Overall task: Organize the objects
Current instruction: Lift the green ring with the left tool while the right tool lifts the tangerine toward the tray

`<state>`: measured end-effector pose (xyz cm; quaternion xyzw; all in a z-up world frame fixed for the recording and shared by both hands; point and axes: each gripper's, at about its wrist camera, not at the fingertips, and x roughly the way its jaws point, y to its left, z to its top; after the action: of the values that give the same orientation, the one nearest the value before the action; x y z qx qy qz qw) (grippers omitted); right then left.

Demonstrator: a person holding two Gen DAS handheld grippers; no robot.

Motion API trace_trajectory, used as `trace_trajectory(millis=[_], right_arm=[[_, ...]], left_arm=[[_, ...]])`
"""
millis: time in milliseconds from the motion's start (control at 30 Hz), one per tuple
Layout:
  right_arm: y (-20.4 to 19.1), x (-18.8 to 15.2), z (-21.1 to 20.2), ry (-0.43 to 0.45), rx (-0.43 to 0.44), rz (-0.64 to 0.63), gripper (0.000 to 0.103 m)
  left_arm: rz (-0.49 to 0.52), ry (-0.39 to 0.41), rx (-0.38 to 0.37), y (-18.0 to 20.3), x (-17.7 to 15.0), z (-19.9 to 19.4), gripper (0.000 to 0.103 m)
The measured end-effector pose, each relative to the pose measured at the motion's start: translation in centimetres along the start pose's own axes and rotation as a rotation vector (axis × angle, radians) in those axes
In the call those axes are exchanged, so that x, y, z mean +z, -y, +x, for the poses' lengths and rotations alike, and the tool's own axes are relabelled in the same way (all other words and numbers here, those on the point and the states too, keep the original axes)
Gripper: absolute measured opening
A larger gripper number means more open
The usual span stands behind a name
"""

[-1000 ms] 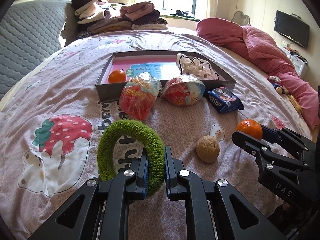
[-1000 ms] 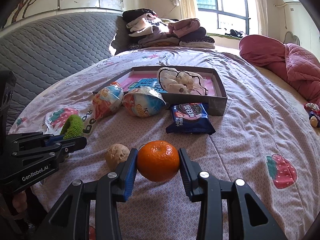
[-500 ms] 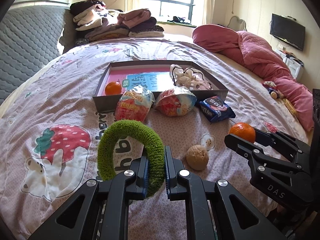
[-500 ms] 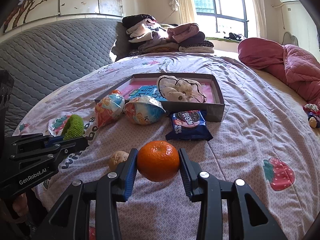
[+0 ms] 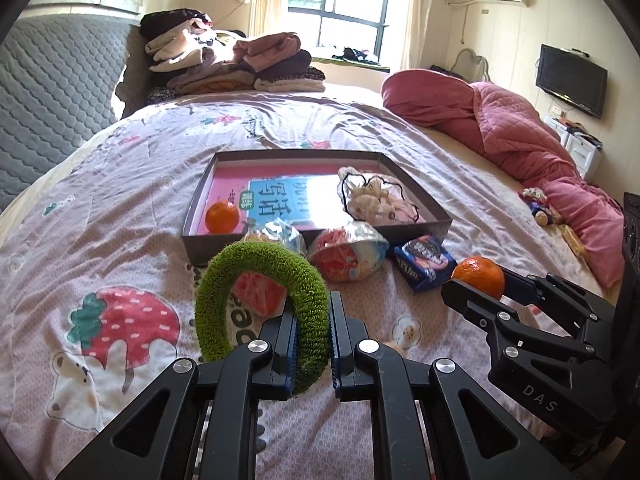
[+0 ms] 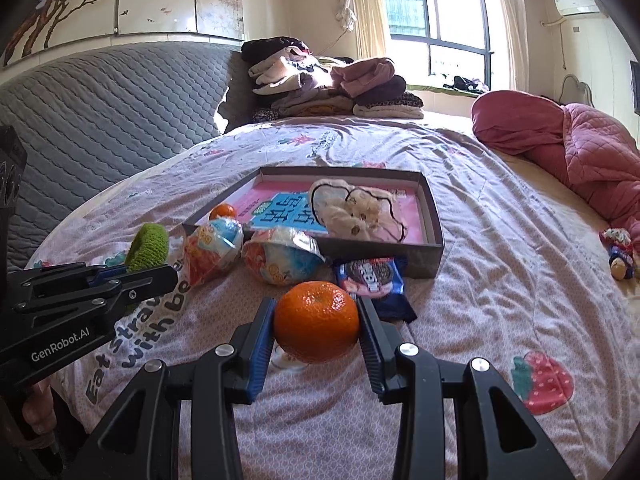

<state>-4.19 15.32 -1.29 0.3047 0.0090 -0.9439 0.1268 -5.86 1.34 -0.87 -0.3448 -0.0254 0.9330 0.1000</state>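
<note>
Clamped tight on the green fuzzy ring (image 5: pixel 262 300), the jaws of the left gripper (image 5: pixel 313 346) are seen pinching its right-hand side, and the ring is held upright above the bedspread (image 5: pixel 100 240). Over on the other side, the right gripper (image 6: pixel 316 334) is closed around an orange mandarin (image 6: pixel 316 326), both pads pressed to its flanks, and the fruit is carried clear of the sheet. Ahead of both tools, a shallow grey box (image 5: pixel 416 196) is laid flat on the bed. Inside it, a second mandarin (image 5: pixel 222 217) is seen in the near left corner, a blue printed sheet (image 5: pixel 280 196) across the middle, and a cream plush bundle (image 5: pixel 376 200) at the right. Just in front of the box, two round snack packets (image 6: pixel 286 256) are lying side by side, with a dark blue cookie pack (image 6: pixel 370 276) beside them at the right, touching the box wall. A pink quilt (image 6: pixel 568 148) is bunched far right, and folded clothes (image 6: pixel 320 84) are stacked at the headboard.
</note>
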Motion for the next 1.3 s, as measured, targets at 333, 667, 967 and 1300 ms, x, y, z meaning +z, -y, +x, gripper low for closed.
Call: trace_trajectory(millis=[333,667,967,1300], right_arm=[[0.3,2.3,0.3,0.027,-0.013,-0.008,0.04],[0.6,3.8,1.0,0.033,-0.024,-0.019,0.04],[1.2,5.2,0.9,0.047,-0.045,-0.026,0.04],[1.5,7.1,0.8,0.065,-0.069,-0.028,0.04]], left_arm=[[-0.013,0.021,-0.008,-0.3,2.8,0.9,0.013],[-0.008,0.035,-0.003,-0.5,4.6,1.8,0.013],[0.004,0.058,0.006,-0.3,5.9,1.7,0.013],[0.013,0.064,0.024,0.2,7.2,1.5,0.013]])
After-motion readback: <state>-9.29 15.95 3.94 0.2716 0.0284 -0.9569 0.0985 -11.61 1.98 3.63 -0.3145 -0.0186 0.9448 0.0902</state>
